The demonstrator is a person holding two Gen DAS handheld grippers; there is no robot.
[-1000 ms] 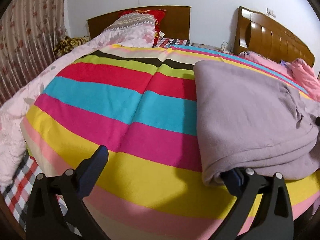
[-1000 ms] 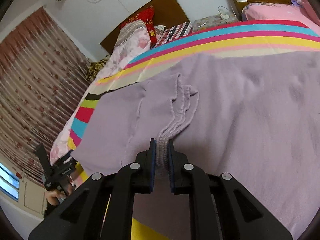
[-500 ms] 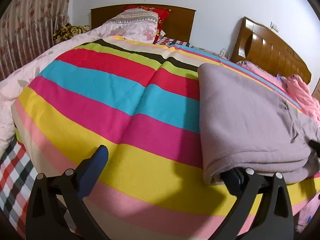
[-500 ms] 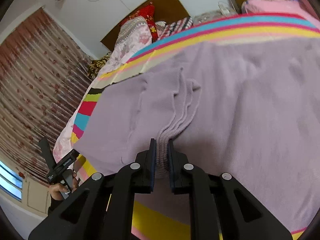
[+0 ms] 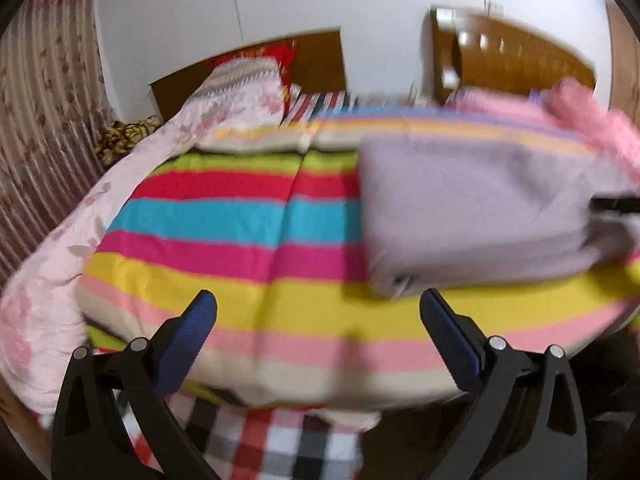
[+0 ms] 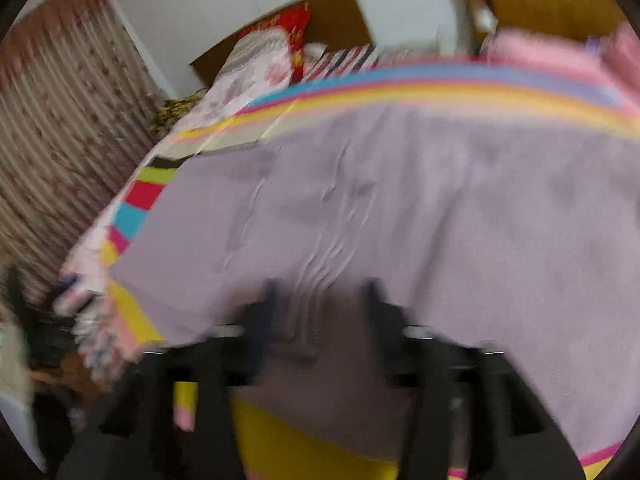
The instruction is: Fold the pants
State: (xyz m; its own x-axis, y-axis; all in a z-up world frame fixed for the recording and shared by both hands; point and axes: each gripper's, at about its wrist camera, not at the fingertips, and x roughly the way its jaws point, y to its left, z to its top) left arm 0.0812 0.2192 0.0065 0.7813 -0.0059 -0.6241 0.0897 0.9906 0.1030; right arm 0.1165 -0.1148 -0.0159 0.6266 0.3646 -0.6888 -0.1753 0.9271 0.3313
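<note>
The lilac pants (image 5: 472,208) lie folded on the right part of the striped quilt (image 5: 248,248). My left gripper (image 5: 318,310) is open and empty, back from the bed's near edge and clear of the pants. In the blurred right wrist view the pants (image 6: 400,208) fill the frame, their ribbed waistband (image 6: 316,280) lying between the fingers of my right gripper (image 6: 320,292). Its jaws are opening and the pads stand apart from the cloth. The tip of the right gripper (image 5: 616,205) shows at the far right in the left wrist view.
A pale pink floral duvet (image 5: 60,264) hangs at the left of the bed. Pillows (image 5: 244,76) lean on a wooden headboard (image 5: 320,60); a second headboard (image 5: 516,52) and pink bedding (image 5: 592,120) are at the right. A checked sheet (image 5: 256,440) lies below the quilt.
My right gripper has let go of the waistband and its jaws have spread. My left gripper has pulled back and up from the pants' corner, so more of the bed edge shows.
</note>
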